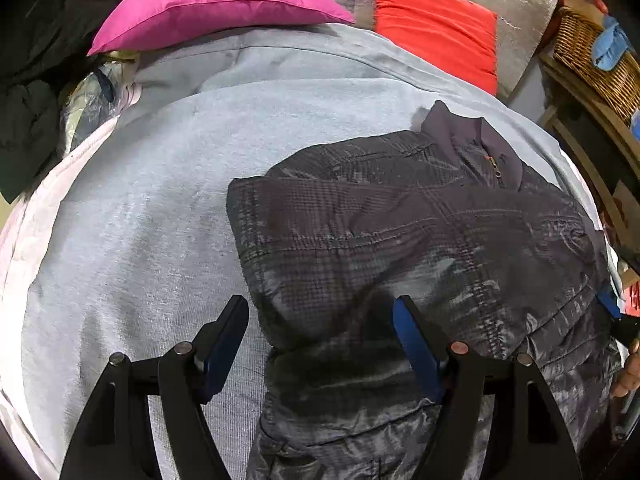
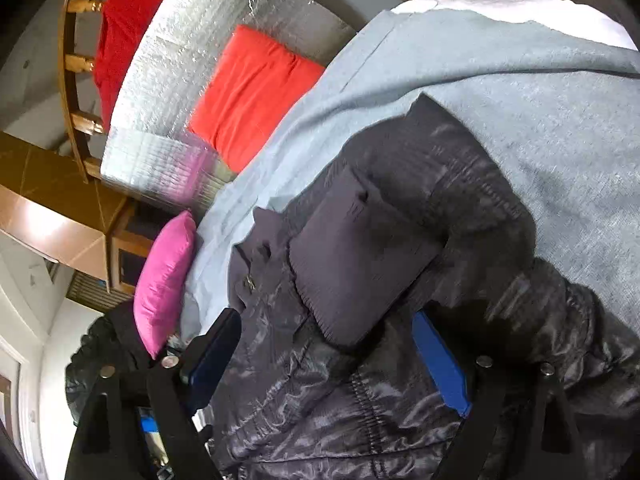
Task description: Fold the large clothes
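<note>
A dark grey quilted jacket [image 1: 420, 248] lies on a light blue-grey sheet [image 1: 152, 208], partly folded, its collar and zip at the far right. My left gripper [image 1: 320, 308] is open, jaws wide, just above the jacket's left edge near its hem, holding nothing. In the right wrist view the same jacket [image 2: 360, 360] fills the lower middle, with a ribbed knit cuff [image 2: 360, 256] of a sleeve lying across it. My right gripper [image 2: 326, 324] is open with jaws wide around the cuff end, not closed on it.
A pink cushion [image 1: 216, 4] and a red cushion [image 1: 436, 28] lie at the far edge of the bed against a silver foil sheet [image 2: 192, 64]. A wicker basket [image 1: 596, 60] stands at the right. Dark clothes [image 1: 28, 92] are piled at the left.
</note>
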Motion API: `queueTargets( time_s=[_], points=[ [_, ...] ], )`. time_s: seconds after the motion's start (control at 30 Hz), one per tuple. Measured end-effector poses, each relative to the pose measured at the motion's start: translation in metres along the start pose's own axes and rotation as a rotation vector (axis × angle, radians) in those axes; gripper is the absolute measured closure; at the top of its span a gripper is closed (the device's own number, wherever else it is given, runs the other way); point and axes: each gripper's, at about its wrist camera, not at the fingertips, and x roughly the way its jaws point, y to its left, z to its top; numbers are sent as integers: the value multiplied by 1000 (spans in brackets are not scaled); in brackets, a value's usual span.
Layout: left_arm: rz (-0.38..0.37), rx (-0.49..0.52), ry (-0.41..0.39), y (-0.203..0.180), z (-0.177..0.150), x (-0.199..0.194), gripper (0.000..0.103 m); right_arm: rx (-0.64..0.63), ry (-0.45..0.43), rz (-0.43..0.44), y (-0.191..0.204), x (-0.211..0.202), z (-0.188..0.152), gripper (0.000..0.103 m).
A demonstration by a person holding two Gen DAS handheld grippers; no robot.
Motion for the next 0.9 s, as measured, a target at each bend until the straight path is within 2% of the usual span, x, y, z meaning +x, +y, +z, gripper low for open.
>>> queueTargets(
  time_s=[0.13, 0.2, 0.27, 0.3, 0.37, 0.43, 0.5, 0.57, 0.63, 0.7, 0.77, 0.83, 0.9],
  points=[
    [10, 5, 4, 0, 1, 3, 28, 3, 2, 12, 7, 14, 9, 14],
    [2, -2, 13, 0, 3, 7, 27, -23, -5, -42, 16, 29, 18, 20],
    [5, 10, 16, -2, 3, 8, 28, -9, 3, -94, 10, 49, 32, 39],
    [13, 20, 14, -4, 3, 8, 27, 14, 9, -114, 6, 58, 35, 45],
    [23, 25, 10, -4, 3, 7, 28, 10, -1, -147, 3, 56, 39, 80],
    [21, 17, 8, -2, 4, 7, 28, -29, -52, -126, 9, 41, 39, 86],
    [20, 11, 9, -1, 6, 8, 28, -118, -149, -105, 26, 12, 34, 88],
    [18, 13, 9, -2, 6, 9, 28, -185, -211, -83, 42, -15, 27, 89],
    [14, 25, 9, -6, 5, 8, 28, -233, -242, -79, 53, -33, 19, 89],
    [16, 46, 11, -11, 4, 9, 27, -271, -258, -119, 49, -49, 9, 89],
    [30, 66, 19, -16, 2, 13, 28, -264, -196, -176, 33, -42, 6, 89],
    [47, 82, 34, -20, -1, 17, 27, -204, -85, -237, 8, -19, 6, 86],
    [60, 94, 35, -21, -2, 18, 27, -135, -17, -235, -11, -10, 7, 85]
  ],
)
